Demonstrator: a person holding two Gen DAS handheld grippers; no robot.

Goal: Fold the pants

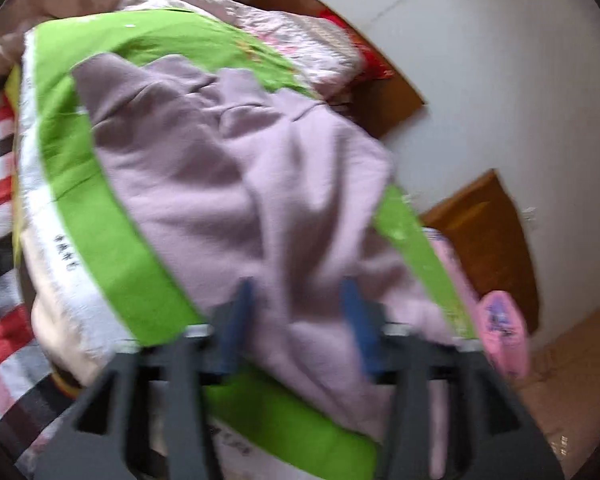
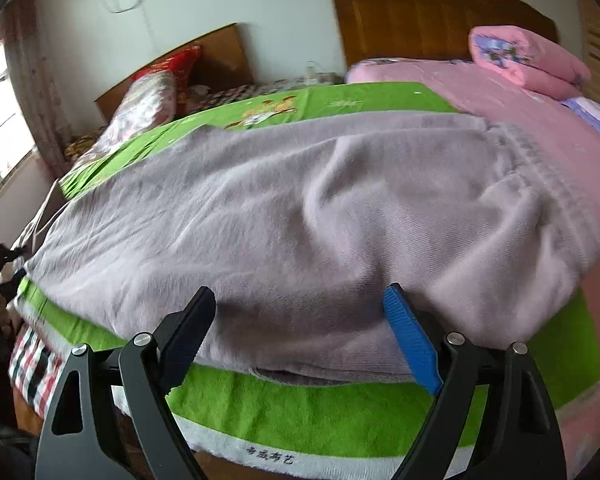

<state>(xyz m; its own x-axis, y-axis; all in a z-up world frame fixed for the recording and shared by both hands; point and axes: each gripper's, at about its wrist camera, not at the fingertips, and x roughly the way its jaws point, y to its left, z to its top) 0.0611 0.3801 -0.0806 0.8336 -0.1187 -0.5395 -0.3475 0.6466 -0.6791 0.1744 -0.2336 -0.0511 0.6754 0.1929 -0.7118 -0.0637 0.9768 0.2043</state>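
The lilac-grey pants (image 2: 284, 216) lie spread on a green blanket (image 2: 300, 412) on the bed, with the ribbed waistband (image 2: 540, 168) to the right. In the left wrist view the pants (image 1: 236, 168) look rumpled and the picture is blurred. My left gripper (image 1: 298, 304) stands open, its blue pads (image 1: 238, 320) apart, and the cloth runs between them without being pinched. My right gripper (image 2: 300, 300) is open wide at the pants' near edge, its fingertips (image 2: 396, 300) resting against the fabric.
The blanket's white border (image 2: 268, 456) marks the bed's near edge. A pink sheet (image 2: 572, 128) with a folded pink quilt (image 2: 528, 60) lies to the right. Wooden headboards (image 2: 420, 12) stand at the wall. A second bed with a red pillow (image 2: 180, 60) is at the left.
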